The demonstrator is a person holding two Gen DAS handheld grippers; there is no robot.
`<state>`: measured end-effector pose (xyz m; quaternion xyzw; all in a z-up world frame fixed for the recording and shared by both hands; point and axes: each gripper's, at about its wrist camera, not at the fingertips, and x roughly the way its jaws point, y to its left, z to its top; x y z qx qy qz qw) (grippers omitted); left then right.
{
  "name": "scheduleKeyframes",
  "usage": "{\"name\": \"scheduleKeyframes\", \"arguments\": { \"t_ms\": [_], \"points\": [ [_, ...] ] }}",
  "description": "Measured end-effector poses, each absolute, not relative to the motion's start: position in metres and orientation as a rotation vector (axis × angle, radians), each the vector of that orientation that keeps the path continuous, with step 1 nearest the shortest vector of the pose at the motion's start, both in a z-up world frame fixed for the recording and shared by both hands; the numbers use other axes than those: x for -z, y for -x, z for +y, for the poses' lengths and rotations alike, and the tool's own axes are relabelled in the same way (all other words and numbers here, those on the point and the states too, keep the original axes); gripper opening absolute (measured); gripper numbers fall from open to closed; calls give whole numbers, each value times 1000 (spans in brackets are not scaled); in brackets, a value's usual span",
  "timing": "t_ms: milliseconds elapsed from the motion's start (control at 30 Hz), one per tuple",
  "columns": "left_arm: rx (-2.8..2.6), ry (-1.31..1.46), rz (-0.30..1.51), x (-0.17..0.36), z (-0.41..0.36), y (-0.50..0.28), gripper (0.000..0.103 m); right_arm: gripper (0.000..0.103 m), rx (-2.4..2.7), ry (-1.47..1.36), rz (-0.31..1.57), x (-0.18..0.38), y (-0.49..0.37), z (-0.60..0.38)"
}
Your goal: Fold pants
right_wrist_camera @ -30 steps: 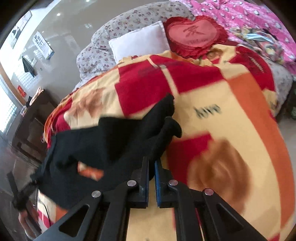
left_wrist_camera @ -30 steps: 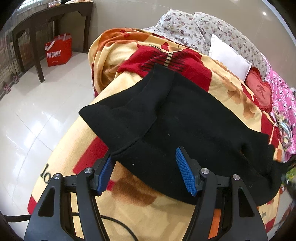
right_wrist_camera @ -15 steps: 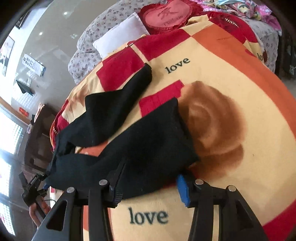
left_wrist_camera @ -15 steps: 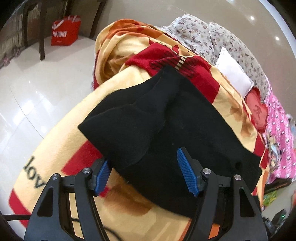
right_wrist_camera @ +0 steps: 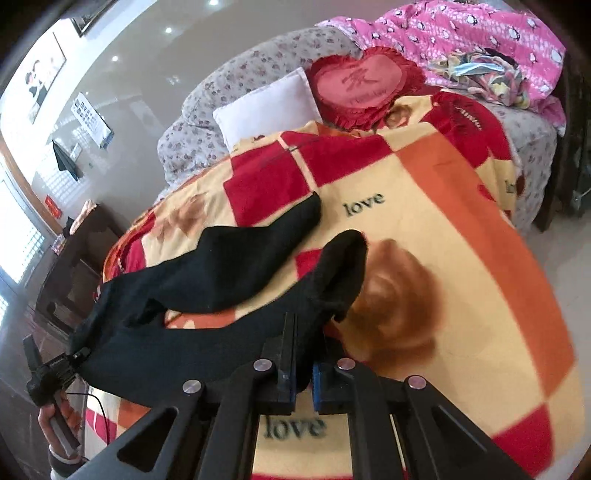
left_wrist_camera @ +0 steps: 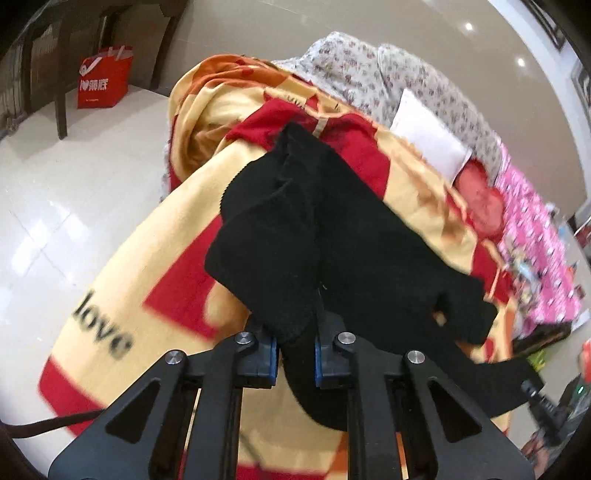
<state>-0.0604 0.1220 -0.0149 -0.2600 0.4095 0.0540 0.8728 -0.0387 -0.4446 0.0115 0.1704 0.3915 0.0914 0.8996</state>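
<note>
The black pants [left_wrist_camera: 332, 236] lie across a red, yellow and orange "love" blanket [left_wrist_camera: 140, 266] on the bed. My left gripper [left_wrist_camera: 294, 360] is shut on the near edge of the waist end and lifts the cloth off the blanket. My right gripper [right_wrist_camera: 303, 380] is shut on the near leg of the pants [right_wrist_camera: 221, 332] close to its cuff [right_wrist_camera: 347, 266]. The other leg [right_wrist_camera: 258, 251] lies flat beyond it. The left gripper also shows at the left edge of the right wrist view [right_wrist_camera: 48, 373].
A white pillow [right_wrist_camera: 266, 107], a red heart cushion [right_wrist_camera: 362, 85] and a pink quilt [right_wrist_camera: 461, 33] lie at the head of the bed. A red shopping bag [left_wrist_camera: 103, 83] stands on the tiled floor [left_wrist_camera: 55, 206] by a dark table leg [left_wrist_camera: 61, 107]. A dark cabinet [right_wrist_camera: 74, 266] stands beside the bed.
Both grippers were open around the pants' edges half a second ago and have now shut on the cloth. The gripped edges have risen off the blanket.
</note>
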Motion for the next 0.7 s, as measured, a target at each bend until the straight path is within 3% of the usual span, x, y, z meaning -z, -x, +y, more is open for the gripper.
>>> {"name": "scheduleKeyframes", "arguments": {
  "t_ms": [167, 300, 433, 700],
  "points": [
    [-136, 499, 963, 43, 126, 67, 17, 9, -55, -196, 1043, 23, 32, -455],
    [-162, 455, 963, 30, 129, 73, 33, 13, 61, -187, 878, -16, 43, -472],
    [-189, 404, 945, 14, 127, 83, 37, 13, -191, -209, 831, -29, 36, -439],
    [-226, 363, 907, -6, 130, 96, 37, 13, -543, -37, 943, 14, 5, -302]
  ]
}}
